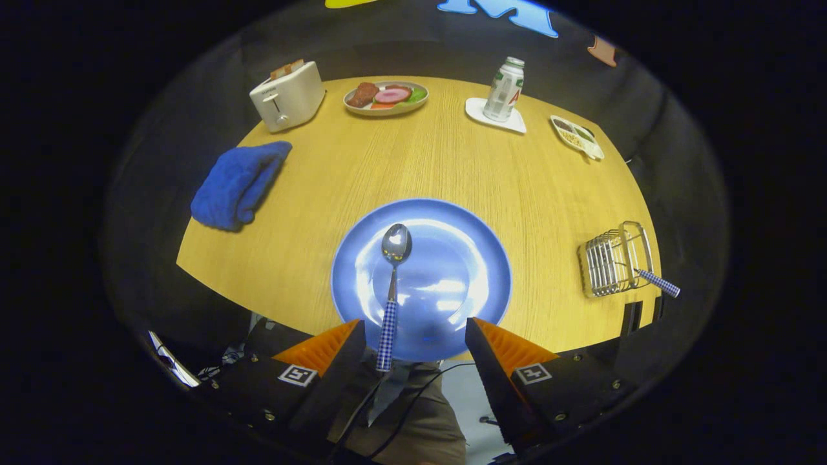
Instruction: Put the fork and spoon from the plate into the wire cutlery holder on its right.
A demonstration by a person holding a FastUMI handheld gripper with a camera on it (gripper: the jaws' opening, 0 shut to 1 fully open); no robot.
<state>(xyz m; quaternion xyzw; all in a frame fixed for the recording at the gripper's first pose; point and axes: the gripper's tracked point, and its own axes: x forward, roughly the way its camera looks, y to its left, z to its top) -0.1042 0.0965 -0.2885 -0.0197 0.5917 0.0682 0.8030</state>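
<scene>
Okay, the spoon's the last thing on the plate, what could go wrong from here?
The gripper is open with the spoon close to one finger, off-centre; shutting might nudge it rather than clamp it. Its handle overhangs the blue plate, so it may tip off. A checked handle already sticks out of the wire cutlery holder, which could get knocked.

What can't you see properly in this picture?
- The utensil's head, gripper view: buried in the wire cutlery holder; only a checked handle pokes out.
- The spoon: its handle end overhangs the blue plate, beside the open gripper.
- The small tray of food: too tiny to name.
</scene>
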